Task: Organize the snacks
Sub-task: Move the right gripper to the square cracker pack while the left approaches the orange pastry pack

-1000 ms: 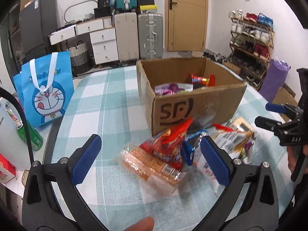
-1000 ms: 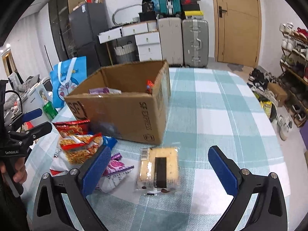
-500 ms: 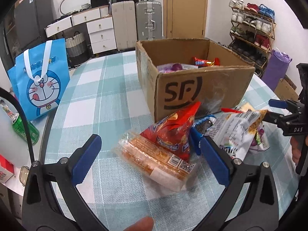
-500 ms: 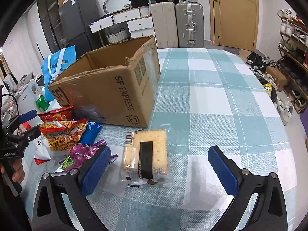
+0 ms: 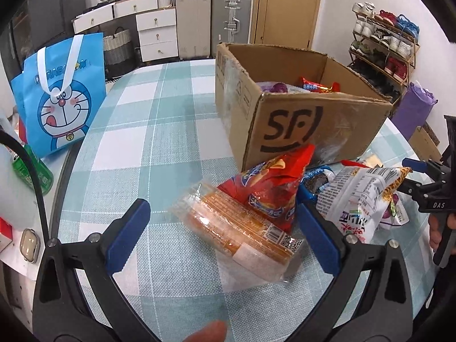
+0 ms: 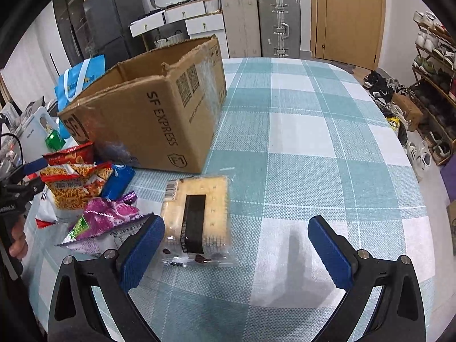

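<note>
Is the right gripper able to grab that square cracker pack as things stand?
Probably yes. The right gripper is open, the cracker pack lies flat just ahead by its left finger, and nothing covers it; a small leftward shift should centre it.

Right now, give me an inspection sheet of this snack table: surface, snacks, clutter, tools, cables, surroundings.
Surface: checked tablecloth, flat, bare on its right half.
Job's things: cardboard box open, some packets already inside; cracker pack lying flat on the cloth; orange biscuit pack, red chip bag and white packet piled by the box; purple packet beside the crackers.
Clutter: blue cartoon bag, green can.
Tools: left tool open around the biscuit pack; right tool open over the cracker pack.
Cables: black cable at the left edge.
Surroundings: suitcases, shoe rack, door.
</note>
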`<state>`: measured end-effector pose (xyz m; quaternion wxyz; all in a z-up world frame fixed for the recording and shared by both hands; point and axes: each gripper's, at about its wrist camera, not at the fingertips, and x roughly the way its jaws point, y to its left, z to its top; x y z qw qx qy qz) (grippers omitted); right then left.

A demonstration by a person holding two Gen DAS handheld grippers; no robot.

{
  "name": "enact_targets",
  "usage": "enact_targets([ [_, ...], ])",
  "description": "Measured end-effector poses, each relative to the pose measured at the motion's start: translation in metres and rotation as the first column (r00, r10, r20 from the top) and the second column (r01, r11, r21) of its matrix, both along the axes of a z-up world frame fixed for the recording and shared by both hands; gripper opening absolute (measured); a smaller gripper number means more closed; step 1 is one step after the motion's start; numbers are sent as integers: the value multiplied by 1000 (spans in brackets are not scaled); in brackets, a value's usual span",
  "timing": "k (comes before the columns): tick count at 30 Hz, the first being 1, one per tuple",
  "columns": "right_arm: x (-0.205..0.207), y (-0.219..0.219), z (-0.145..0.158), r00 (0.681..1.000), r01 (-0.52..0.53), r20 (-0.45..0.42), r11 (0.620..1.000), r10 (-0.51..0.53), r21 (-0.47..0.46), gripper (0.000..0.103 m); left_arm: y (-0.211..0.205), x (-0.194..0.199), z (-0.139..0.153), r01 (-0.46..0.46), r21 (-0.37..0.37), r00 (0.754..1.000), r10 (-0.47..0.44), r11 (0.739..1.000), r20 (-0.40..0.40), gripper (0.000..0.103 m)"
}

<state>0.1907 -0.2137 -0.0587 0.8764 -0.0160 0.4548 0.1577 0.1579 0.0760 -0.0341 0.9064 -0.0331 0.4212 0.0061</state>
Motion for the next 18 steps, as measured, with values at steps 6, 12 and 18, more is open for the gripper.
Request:
enact_targets([
  [6,-3,15,-9,998,-54,-13,998,53,-28,103,6,7,-12,-17,-44,998,14,999,-57,102],
  [12,-5,29,-18,997,-74,-9,994,73,-78,102,9,12,-23,-27,-63,995,21,998,-94,102],
  [18,-7,35,-20,995,-99,8,990,100,-97,88,11,15,-27,-22,-109,994,10,994,-108,102],
])
